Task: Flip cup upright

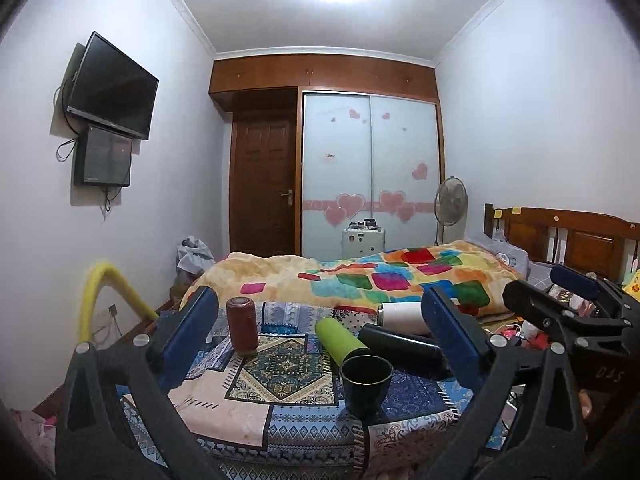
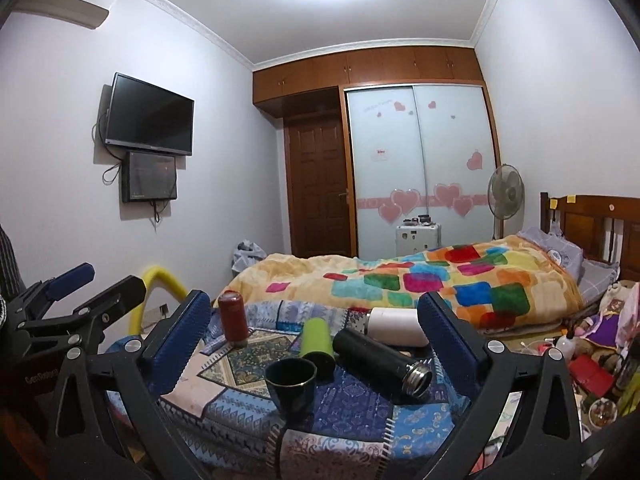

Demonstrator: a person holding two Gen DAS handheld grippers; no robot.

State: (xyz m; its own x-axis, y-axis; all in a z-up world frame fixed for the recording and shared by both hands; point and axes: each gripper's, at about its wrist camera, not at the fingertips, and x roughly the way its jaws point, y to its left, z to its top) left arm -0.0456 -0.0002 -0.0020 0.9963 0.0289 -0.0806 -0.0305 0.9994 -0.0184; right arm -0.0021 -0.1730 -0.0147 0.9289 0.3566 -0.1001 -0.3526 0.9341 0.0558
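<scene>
A dark cup [image 1: 366,384] with a thin gold rim stands upright, mouth up, on a patterned cloth [image 1: 280,380]; it also shows in the right wrist view [image 2: 291,383]. My left gripper [image 1: 320,340] is open and empty, held back from the cup with the cup between its fingers' lines. My right gripper [image 2: 312,336] is open and empty, likewise back from the cup. A green bottle [image 1: 340,340], a black flask [image 2: 380,356] and a white bottle [image 1: 402,316] lie on their sides behind the cup. A red bottle [image 1: 242,326] stands upright at the back left.
A bed with a colourful blanket [image 1: 380,276] lies behind the cloth. A yellow padded bar [image 1: 96,300] stands at the left. Clutter [image 2: 592,360] sits on the floor at the right. The right gripper's body [image 1: 568,320] shows at the right of the left view.
</scene>
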